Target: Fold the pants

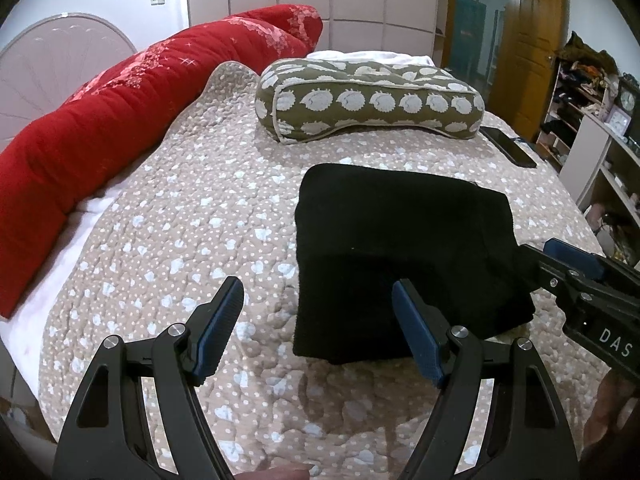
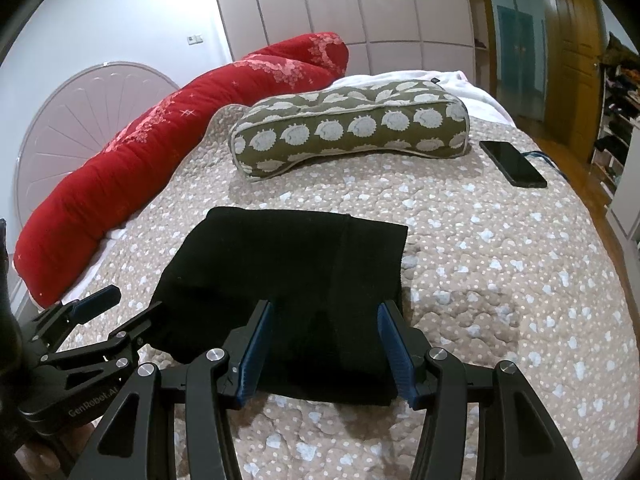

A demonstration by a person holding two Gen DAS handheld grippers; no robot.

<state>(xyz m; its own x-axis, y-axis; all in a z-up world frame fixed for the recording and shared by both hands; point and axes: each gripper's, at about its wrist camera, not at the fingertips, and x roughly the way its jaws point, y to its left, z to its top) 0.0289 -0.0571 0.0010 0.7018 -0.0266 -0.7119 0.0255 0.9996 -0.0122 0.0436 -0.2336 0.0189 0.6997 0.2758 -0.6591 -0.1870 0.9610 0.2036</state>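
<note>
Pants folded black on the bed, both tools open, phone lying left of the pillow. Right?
Not quite: the phone lies right of the pillow, as the right wrist view shows. The rest holds: the black pants lie folded on the bed, and the left tool and right tool are both open.

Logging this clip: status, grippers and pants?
Left gripper open, right gripper open, both empty. Black pants lie folded on the quilt. Phone and pillow clear behind.
</note>
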